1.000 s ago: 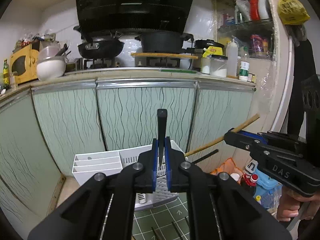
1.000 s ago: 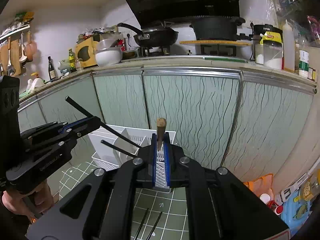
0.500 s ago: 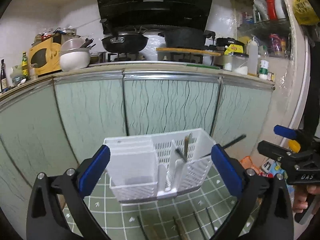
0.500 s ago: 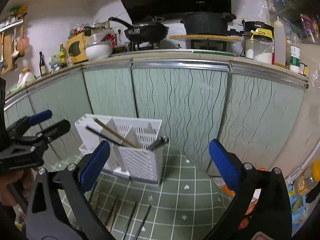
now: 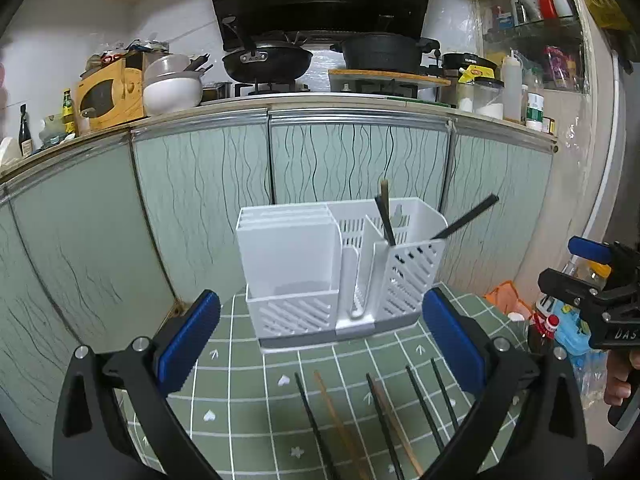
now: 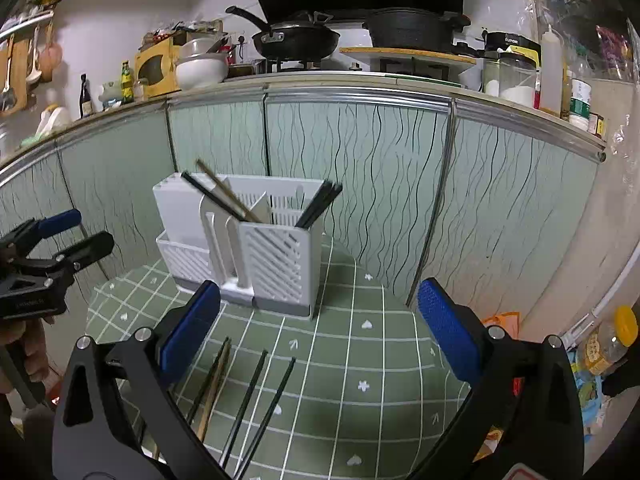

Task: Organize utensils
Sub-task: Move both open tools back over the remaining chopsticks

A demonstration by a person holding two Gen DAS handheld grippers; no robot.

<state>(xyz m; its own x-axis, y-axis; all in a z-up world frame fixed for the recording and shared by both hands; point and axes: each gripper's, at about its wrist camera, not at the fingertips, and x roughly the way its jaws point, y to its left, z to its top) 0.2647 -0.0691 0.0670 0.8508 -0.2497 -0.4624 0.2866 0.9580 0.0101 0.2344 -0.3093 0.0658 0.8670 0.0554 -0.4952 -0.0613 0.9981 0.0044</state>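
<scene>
A white slotted utensil holder (image 5: 340, 264) (image 6: 256, 248) stands at the back of a green checked mat (image 5: 248, 376). In its right compartments lean a black chopstick (image 5: 466, 216) and a wooden and a black one (image 5: 385, 216); from the right wrist these chopsticks (image 6: 224, 196) slant left and dark ones (image 6: 320, 204) slant right. Several loose chopsticks (image 5: 340, 420) (image 6: 248, 396) lie on the mat in front. My left gripper (image 5: 320, 336) (image 6: 86, 230) is open and empty above them. My right gripper (image 6: 320, 332) (image 5: 568, 266) is also open and empty.
Pale green cabinet doors (image 5: 352, 160) close off the space right behind the holder. The counter above carries a wok (image 5: 268, 62), a pot and jars. Bottles and packets (image 5: 560, 328) crowd the floor to the right of the mat.
Both grippers were shut on a chopstick, the left on a black one, the right on a wooden one. Both have opened wide, the chopsticks stand in the holder, and both hands have dropped lower.
</scene>
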